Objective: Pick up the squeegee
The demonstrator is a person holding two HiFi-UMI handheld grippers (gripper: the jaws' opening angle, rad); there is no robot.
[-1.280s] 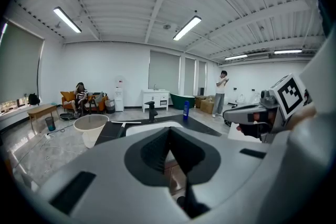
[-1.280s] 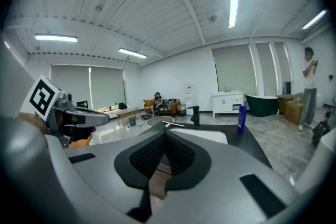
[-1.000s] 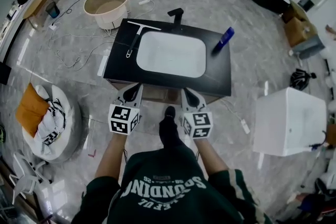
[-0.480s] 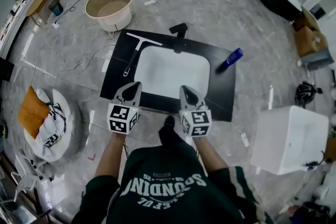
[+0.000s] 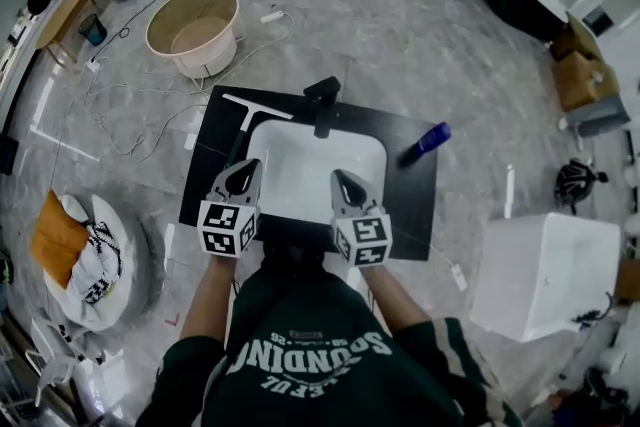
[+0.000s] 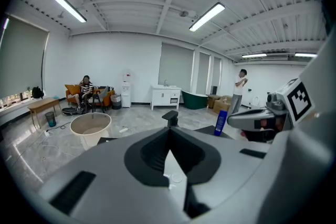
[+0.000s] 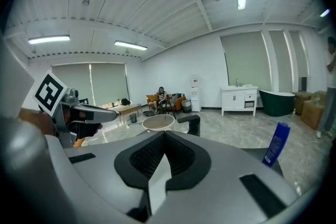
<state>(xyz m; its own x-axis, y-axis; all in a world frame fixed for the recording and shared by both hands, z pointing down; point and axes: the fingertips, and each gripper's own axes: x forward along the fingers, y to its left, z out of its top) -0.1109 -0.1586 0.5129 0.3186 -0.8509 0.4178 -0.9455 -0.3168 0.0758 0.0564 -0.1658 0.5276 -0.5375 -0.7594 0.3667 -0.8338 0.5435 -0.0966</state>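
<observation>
The squeegee (image 5: 246,119), a pale blade bar with a thin handle, lies on the black counter (image 5: 205,177) left of the white basin (image 5: 305,165) in the head view. My left gripper (image 5: 243,172) hovers over the counter's near left part, just short of the handle's end, jaws shut and empty. My right gripper (image 5: 346,181) is over the basin's near rim, also shut with nothing in it. In the left gripper view the jaws (image 6: 169,136) meet, and the squeegee is hidden behind them. The right gripper view shows its jaws (image 7: 165,139) closed too.
A black faucet (image 5: 322,101) stands at the basin's far edge and a blue bottle (image 5: 425,143) lies on the counter's right. A beige tub (image 5: 192,30) and cables are on the floor beyond, a white box (image 5: 545,270) to the right, and cushions (image 5: 85,245) to the left.
Both grippers have moved forward together, from in front of the counter's near edge to over the counter and basin. Both stayed shut.
</observation>
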